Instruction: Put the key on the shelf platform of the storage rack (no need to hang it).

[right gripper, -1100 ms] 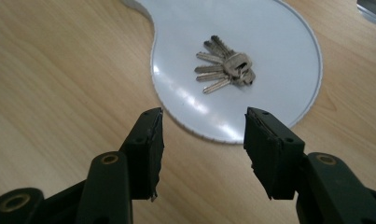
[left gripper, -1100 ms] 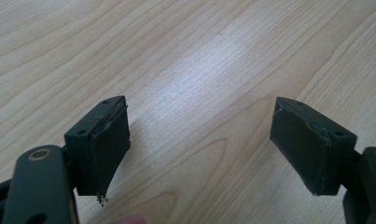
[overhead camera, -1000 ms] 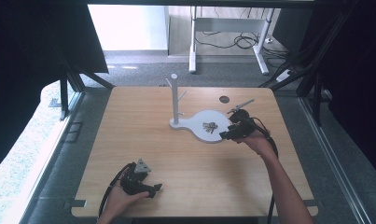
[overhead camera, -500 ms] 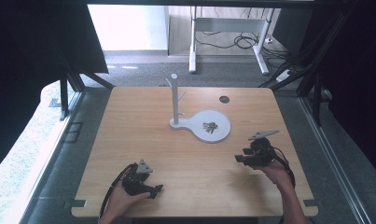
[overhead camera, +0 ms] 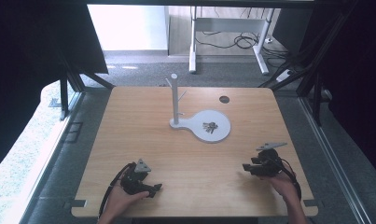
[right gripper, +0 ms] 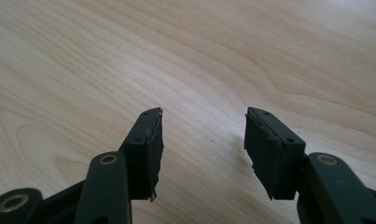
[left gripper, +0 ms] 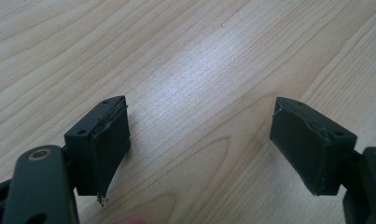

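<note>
The wooden table carries a white stand: a flat round base plate with an upright post that has short pegs near its top, set a little beyond the table's middle. On the plate lies a small bunch of keys, flat and apart from the post, touched by neither tool. Judging from that layout, the work looks like moving the keys between the plate and a peg on the post, and this moment reads as a rest between steps, with both tools parked at the near edge and well apart from the stand. If the keys are to go onto a peg, the next move calls for one tool to travel forward to the plate, come down over the bunch, and pinch its ring so it can be lifted clear and threaded over a peg; the flat, loose bunch may need a low, careful approach. The right gripper sits at the near right of the table, held in a hand that enters from the bottom edge, pointing leftward; in the right gripper view its jaws stand spread with bare wood between them. The left gripper lies at the near left, low over the tabletop, pointing rightward, and the left gripper view shows its jaws wide apart, holding nothing.
</note>
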A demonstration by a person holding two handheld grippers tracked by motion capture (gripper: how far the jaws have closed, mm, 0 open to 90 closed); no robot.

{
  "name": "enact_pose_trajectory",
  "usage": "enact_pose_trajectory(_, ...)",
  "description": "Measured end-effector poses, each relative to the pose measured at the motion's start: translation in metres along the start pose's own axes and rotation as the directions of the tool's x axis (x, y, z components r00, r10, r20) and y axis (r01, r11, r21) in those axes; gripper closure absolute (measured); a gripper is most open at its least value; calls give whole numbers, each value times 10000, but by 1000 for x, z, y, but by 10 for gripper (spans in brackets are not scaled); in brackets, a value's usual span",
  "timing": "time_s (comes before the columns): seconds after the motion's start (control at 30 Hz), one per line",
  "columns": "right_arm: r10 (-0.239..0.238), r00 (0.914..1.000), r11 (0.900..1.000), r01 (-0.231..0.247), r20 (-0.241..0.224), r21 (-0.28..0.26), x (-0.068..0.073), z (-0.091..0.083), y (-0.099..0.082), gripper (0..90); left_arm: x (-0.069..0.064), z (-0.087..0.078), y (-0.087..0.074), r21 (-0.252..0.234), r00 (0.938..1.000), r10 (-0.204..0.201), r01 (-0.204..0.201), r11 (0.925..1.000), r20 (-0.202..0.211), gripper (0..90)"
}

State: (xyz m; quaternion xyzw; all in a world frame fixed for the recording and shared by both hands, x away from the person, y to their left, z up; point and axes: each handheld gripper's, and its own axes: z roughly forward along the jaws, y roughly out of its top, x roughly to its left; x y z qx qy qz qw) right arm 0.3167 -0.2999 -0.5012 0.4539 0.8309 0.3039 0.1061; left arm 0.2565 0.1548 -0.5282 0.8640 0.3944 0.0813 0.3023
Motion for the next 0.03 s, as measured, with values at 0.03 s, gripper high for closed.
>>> enact_pose_trajectory(0.03,36,9999,10000,-35,94,-76,0,0,0,460,0,0,0,7,10000,3,-3,10000,3,203)
